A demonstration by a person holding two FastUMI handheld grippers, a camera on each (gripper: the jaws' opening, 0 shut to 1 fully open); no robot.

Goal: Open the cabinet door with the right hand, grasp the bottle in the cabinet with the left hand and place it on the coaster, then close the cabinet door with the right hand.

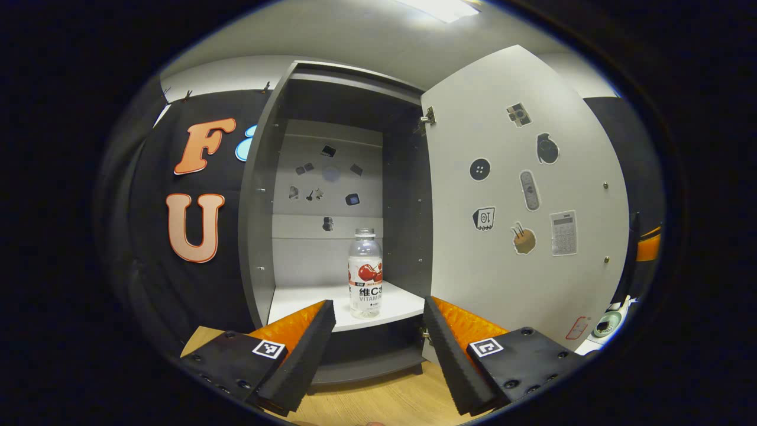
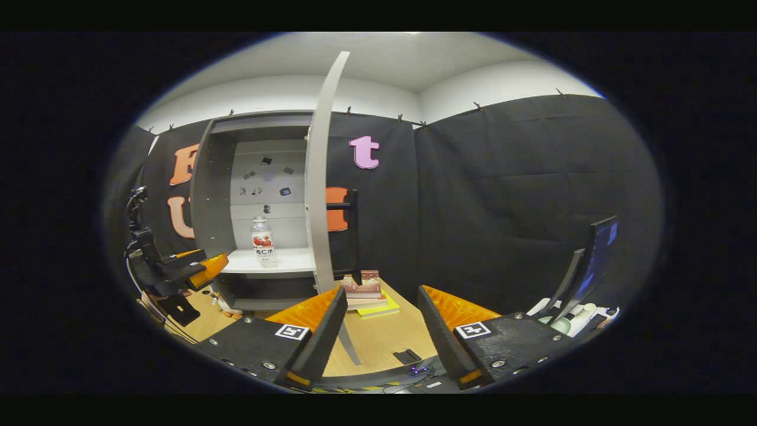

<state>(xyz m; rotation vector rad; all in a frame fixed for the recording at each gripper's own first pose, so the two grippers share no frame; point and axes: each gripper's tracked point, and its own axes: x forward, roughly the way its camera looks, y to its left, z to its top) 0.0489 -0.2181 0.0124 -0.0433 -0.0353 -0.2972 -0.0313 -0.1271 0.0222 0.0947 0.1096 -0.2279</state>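
Left gripper view: vitamin drink bottle (image 1: 365,273) standing upright, cap up, on the cabinet shelf (image 1: 307,302); left claw (image 1: 378,349) spread wide, door (image 1: 520,201) swung open; right claw (image 2: 381,331) spread, empty.

Bottle (image 1: 365,273): clear plastic, glossy, w/ printed paper-like label. Cabinet (image 1: 258,201): matt dark grey panels, smooth; shelf inside matt white. Cabinet door (image 1: 520,195): matt pale inner face, smooth, w/ flat stickers & a metal hinge. Table (image 1: 378,402): light wood-grain, smooth. Left gripper (image 1: 378,346): fingers w/ ribbed orange plastic, black rough foam-like pads. Booth wall (image 2: 502,201): matt black cloth.
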